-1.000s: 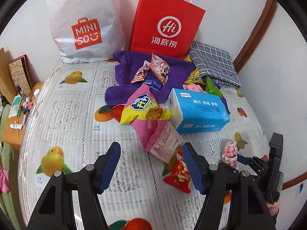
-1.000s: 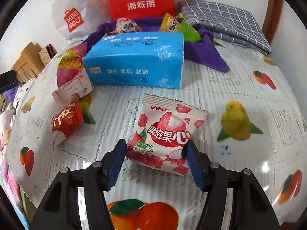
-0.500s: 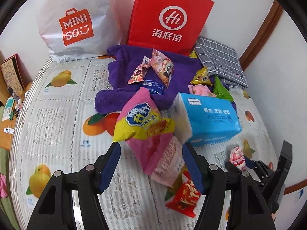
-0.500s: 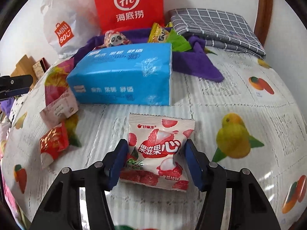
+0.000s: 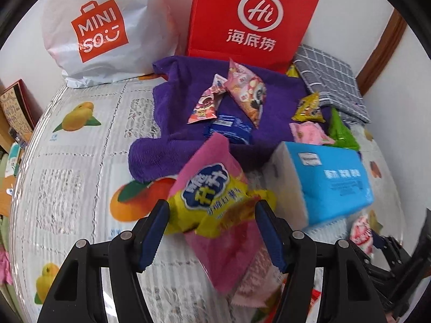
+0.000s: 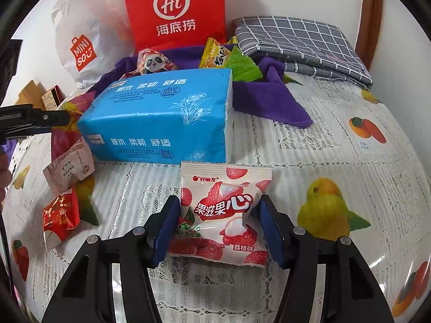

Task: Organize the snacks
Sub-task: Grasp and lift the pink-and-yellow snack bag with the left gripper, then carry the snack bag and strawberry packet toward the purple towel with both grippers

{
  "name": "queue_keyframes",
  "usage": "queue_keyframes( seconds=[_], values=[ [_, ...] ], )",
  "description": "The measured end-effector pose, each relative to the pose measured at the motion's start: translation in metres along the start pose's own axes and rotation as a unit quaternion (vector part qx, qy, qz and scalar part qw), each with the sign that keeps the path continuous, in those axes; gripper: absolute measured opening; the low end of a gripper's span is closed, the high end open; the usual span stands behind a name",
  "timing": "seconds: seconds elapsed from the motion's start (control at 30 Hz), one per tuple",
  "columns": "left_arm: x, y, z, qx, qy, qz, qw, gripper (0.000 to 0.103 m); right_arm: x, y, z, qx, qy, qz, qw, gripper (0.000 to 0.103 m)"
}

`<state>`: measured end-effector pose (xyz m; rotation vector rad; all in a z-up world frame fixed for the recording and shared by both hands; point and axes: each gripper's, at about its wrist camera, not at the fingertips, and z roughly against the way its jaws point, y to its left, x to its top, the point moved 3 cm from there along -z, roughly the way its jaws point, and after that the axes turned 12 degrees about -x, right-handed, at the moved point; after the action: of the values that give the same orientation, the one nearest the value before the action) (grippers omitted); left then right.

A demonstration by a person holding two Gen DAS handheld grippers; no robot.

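Observation:
A pink and yellow snack bag (image 5: 212,188) lies on the fruit-print tablecloth (image 5: 80,161). My left gripper (image 5: 210,215) straddles its yellow middle, jaws open, and the blue pads (image 5: 159,215) sit at the bag's edges without squeezing it. A white and red lychee snack packet (image 6: 223,210) sits between the pads of my right gripper (image 6: 219,215), which is shut on it; the packet bulges between them. The left wrist view catches that packet (image 5: 362,231) at its lower right. More small snacks lie on a purple towel (image 5: 188,107) further back.
A blue tissue pack (image 6: 161,118) lies between the two grippers. A red paper bag (image 5: 253,18) and a white Miniso bag (image 5: 99,32) stand against the wall. A folded grey checked cloth (image 6: 296,43) is at the back right, a small red packet (image 6: 60,215) at the left.
My left gripper came forward and down until the pink and yellow bag sat between its jaws. My right gripper's jaws narrowed onto the lychee packet.

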<state>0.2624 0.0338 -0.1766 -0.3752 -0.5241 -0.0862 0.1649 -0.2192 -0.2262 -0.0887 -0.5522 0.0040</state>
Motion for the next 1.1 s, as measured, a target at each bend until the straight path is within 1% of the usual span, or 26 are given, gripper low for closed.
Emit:
queue_keyframes(
  seconds=[0.13,0.17,0.2,0.3,0.37,0.5,0.6,0.73,0.9,0.97,1.03,1.1],
  values=[
    [0.004,0.003,-0.006,-0.009,0.000,0.003,1.0000,0.063,0.000,0.000,-0.001,0.003,0.000,0.000,1.000,0.062],
    [0.005,0.004,-0.007,-0.013,-0.001,0.003,0.9999,0.060,0.000,0.000,-0.001,0.003,0.000,0.001,1.000,0.062],
    [0.005,0.005,-0.007,-0.014,-0.002,0.003,0.9999,0.054,0.001,0.001,-0.001,0.002,0.000,0.001,1.000,0.062],
    [0.004,0.008,-0.003,-0.030,-0.005,0.012,0.9995,0.049,0.001,0.002,-0.001,-0.001,0.000,0.005,1.000,0.062],
    [0.002,0.010,0.000,-0.033,-0.008,0.013,0.9994,0.044,0.001,0.002,-0.001,-0.003,0.000,0.006,1.000,0.062],
    [-0.004,0.010,0.014,-0.040,-0.018,0.017,0.9989,0.043,0.001,0.002,-0.001,-0.002,-0.001,0.004,1.000,0.061],
    [-0.008,0.007,0.028,-0.039,-0.025,0.012,0.9989,0.043,0.001,-0.003,-0.001,0.010,-0.002,-0.007,1.000,0.059],
    [-0.015,-0.002,0.047,-0.052,-0.032,0.011,0.9981,0.043,0.001,-0.014,0.000,0.037,0.001,-0.039,0.999,0.055],
    [-0.023,-0.019,0.065,-0.065,-0.038,-0.006,0.9972,0.043,0.001,-0.019,0.011,0.071,0.021,-0.071,0.995,0.054],
    [-0.025,-0.025,0.070,-0.073,-0.039,-0.009,0.9965,0.043,0.001,-0.017,0.025,0.061,0.012,-0.065,0.996,0.053],
    [-0.027,-0.032,0.076,-0.081,-0.043,-0.013,0.9957,0.043,0.003,-0.014,0.041,0.041,-0.004,-0.050,0.998,0.053],
    [-0.030,-0.041,0.082,-0.089,-0.047,-0.020,0.9947,0.043,0.005,-0.013,0.055,0.034,-0.016,-0.042,0.998,0.053]
  ],
)
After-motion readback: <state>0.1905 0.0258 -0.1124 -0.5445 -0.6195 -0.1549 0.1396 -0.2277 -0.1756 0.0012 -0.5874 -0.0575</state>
